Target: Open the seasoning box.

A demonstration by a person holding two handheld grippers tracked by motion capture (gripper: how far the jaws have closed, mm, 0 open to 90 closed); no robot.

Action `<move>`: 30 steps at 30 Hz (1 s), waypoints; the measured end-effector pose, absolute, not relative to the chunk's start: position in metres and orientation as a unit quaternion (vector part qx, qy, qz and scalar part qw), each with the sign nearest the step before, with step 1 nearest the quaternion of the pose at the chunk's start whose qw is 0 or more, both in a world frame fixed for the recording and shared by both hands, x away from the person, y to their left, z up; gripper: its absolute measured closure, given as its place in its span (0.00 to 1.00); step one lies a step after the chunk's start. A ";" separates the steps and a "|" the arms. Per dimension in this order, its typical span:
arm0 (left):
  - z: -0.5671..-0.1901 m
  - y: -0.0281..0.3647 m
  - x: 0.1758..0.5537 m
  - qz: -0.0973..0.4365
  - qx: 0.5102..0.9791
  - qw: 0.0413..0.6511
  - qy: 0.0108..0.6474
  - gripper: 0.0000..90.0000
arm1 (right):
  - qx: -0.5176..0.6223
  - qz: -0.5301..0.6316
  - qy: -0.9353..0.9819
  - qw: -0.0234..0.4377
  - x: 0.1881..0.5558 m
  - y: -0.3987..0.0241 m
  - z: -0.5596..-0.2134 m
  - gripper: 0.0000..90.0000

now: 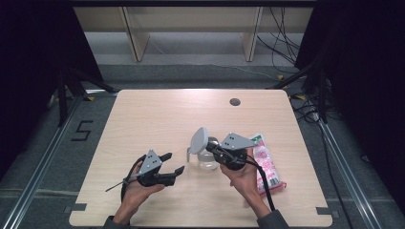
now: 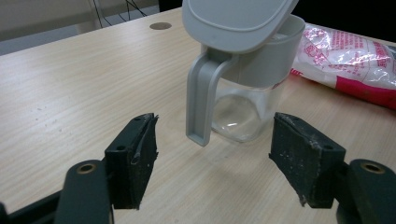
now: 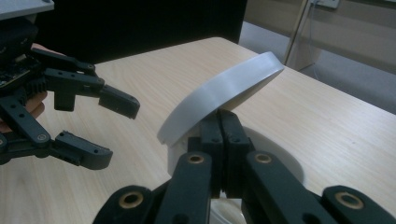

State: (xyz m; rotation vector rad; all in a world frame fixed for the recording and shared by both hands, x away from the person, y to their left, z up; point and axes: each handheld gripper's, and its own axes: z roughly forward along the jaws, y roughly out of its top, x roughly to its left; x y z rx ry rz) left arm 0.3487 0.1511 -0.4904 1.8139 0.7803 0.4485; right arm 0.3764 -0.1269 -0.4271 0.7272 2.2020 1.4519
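Two grippers: my right gripper (image 1: 216,149) pinches the hinged lid (image 1: 199,139); left gripper (image 1: 173,163) spread, lower centre. Glass jar (image 2: 243,109) looks fragile, slippery; I'd take its stiff handle (image 2: 201,105).

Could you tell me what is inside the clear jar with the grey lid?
The jar looks empty: its bare bottom shows through the glass. The grey collar hides its upper part, with the tilted lid above.

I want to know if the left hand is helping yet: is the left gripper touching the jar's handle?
Apart. In the left gripper view, the left gripper has its jaws spread wide, and bare table shows between them and the grey handle.
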 end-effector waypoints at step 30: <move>-0.496 0.159 0.347 0.187 0.756 0.529 0.336 0.32 | 0.275 0.522 0.782 0.202 0.378 -0.148 -0.425 0.92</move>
